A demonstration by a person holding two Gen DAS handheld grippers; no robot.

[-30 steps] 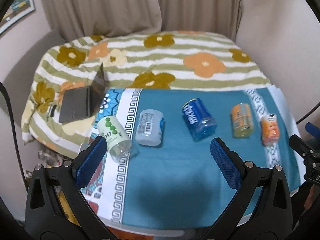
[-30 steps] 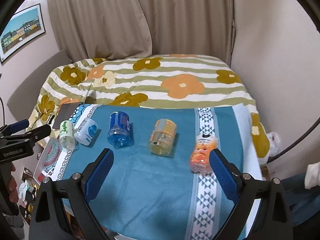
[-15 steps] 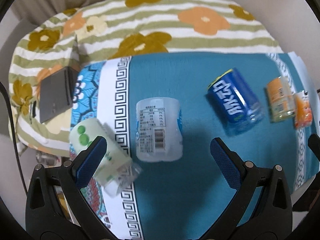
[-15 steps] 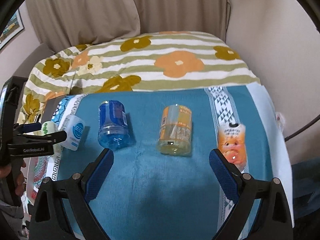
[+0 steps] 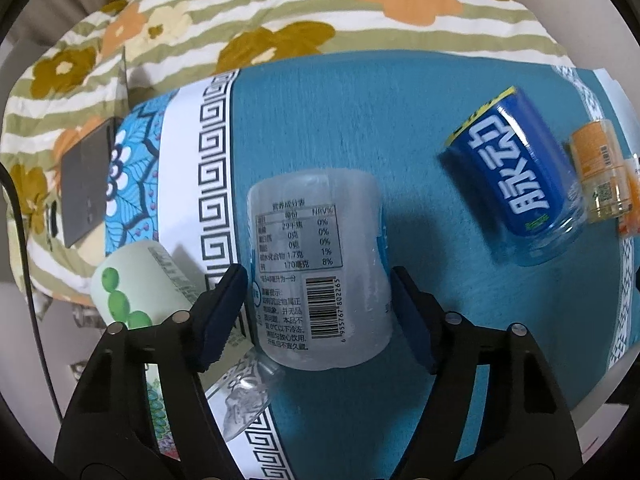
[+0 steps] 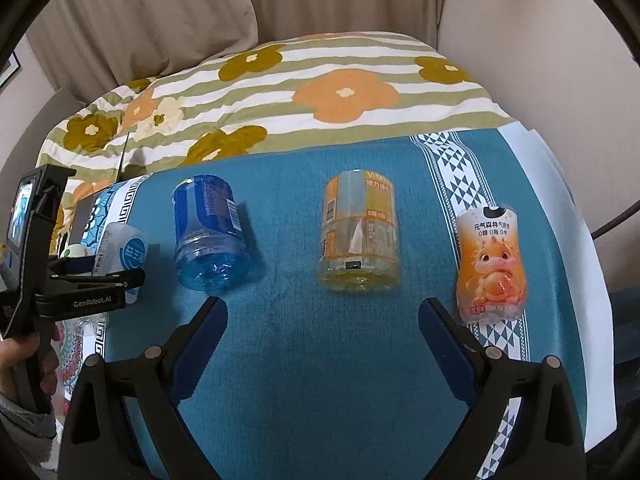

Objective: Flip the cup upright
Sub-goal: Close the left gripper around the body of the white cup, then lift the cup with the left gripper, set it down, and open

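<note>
Several cut-bottle cups lie on their sides on a teal cloth [image 5: 340, 128]. A frosted white cup [image 5: 316, 264] with a barcode label lies between the fingers of my left gripper [image 5: 320, 312], whose jaws stand close on both sides of it; contact is not clear. The same cup [image 6: 120, 248] and the left gripper [image 6: 92, 280] show at the left of the right wrist view. A green-dotted cup [image 5: 136, 284] lies left of it. My right gripper [image 6: 322, 340] is open and empty above the cloth, in front of the yellow-orange cup [image 6: 360, 236].
A blue cup [image 5: 516, 184] [image 6: 208, 232] and an orange dragon-print cup [image 6: 490, 264] also lie on the cloth. A dark laptop [image 5: 86, 184] rests on the flowered blanket [image 6: 320, 92] at the left. The cloth's edges drop off left and right.
My left gripper has dropped down onto the frosted white cup and narrowed its jaws around it. My right gripper has moved slightly closer to the cups and stays open.
</note>
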